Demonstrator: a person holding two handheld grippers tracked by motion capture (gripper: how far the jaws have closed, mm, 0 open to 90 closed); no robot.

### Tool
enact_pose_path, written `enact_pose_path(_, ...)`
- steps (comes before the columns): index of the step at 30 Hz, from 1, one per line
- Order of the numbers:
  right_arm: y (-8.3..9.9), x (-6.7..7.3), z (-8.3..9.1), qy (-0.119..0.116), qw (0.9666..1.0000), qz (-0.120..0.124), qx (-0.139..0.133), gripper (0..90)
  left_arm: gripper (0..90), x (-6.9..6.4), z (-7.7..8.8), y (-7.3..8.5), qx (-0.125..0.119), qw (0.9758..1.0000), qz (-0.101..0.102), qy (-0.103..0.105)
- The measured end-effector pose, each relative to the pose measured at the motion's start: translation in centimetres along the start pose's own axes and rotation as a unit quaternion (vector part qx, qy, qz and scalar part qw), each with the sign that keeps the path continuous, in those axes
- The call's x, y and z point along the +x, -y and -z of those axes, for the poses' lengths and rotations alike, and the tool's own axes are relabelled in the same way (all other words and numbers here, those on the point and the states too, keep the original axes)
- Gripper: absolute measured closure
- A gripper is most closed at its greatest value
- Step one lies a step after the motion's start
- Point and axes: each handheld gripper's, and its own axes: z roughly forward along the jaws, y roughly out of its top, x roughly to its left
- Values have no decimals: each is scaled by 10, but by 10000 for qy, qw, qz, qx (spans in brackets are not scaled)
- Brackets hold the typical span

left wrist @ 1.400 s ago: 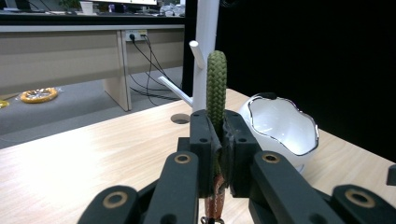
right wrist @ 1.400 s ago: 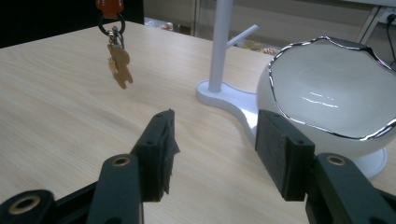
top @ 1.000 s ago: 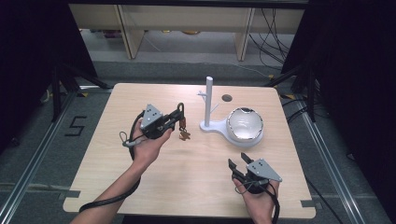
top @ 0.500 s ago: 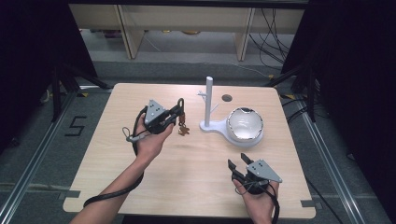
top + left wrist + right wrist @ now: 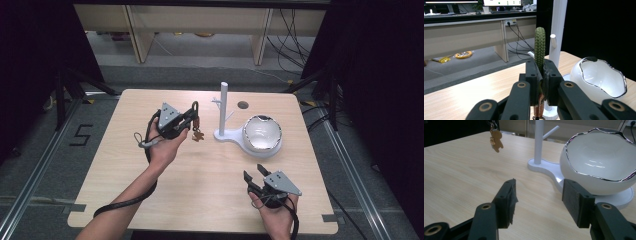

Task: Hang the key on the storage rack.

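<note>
The stand (image 5: pixel 222 112) is on the table (image 5: pixel 115 165), near the far edge. The bowl (image 5: pixel 262 133) sits just right of the stand, on the same base. The left gripper (image 5: pixel 192 114) is up above the table, just left of the stand. A cord (image 5: pixel 539 47) sticks up between its jaws, and a small charm (image 5: pixel 198 135) hangs under it. The right gripper (image 5: pixel 254 176) is near the front edge, in front of the bowl.

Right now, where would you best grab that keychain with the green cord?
By the green braided loop, pinched from its two flat sides, as the left hand-held gripper does: the loop stands free above the jaws for hooking, and the brown charm dangles below.
</note>
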Motion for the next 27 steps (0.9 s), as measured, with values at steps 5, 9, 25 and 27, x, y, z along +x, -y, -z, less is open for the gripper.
enact_pose_path(5, 0, 2, 0, -40, 10000, -75, 17, 459, 833, 0, -4, -1, 15, 10000, -14, -59)
enact_pose_path(9, 0, 0, 0, 10, 10000, 66, -22, 457, 833, 1, -8, -2, 33, 9999, -53, -98)
enact_pose_path(25, 0, 2, 0, -46, 10000, -50, 33, 456, 833, -1, -19, -5, 78, 9998, -89, -171)
enact_pose_path(27, 0, 1, -1, -49, 10000, -40, -55, 456, 833, -1, -20, -5, 91, 9998, -110, -168)
